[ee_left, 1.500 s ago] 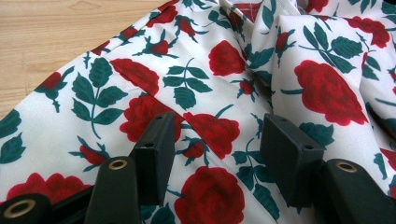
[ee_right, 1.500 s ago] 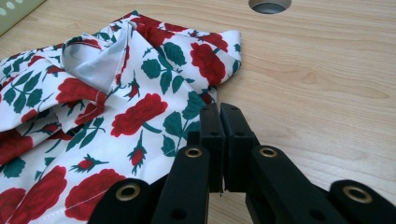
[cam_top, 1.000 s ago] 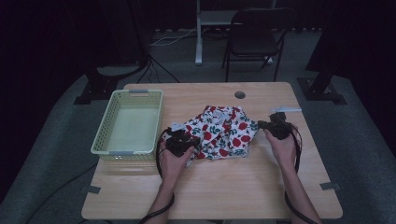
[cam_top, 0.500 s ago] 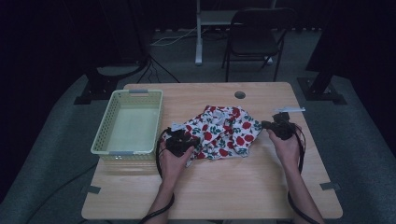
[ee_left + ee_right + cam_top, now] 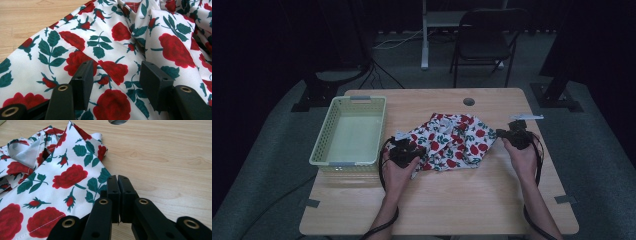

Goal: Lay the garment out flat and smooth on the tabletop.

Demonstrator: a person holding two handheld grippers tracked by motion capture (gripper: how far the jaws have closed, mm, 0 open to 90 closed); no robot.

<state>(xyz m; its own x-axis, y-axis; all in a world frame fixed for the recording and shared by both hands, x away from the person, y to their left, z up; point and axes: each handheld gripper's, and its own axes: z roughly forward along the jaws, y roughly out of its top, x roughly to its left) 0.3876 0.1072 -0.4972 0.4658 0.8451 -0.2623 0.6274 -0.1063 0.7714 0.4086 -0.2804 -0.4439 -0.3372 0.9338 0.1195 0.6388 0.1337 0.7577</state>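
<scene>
**One cloth, two grippers**

One rose-print cloth [image 5: 449,142] lies crumpled at frame centre. The left gripper [image 5: 116,75] gapes wide over it, gripping nothing. The right gripper [image 5: 117,195] is pinched closed at its edge. One basket [image 5: 323,145] sits left.

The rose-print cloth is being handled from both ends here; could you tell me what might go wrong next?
1. The right hand-held gripper is shut at the very edge of the rose-print cloth; whether it pinches fabric is unclear, so a pull might slip off.
2. The left hand-held gripper is open over loose folds and may pinch several layers.
</scene>
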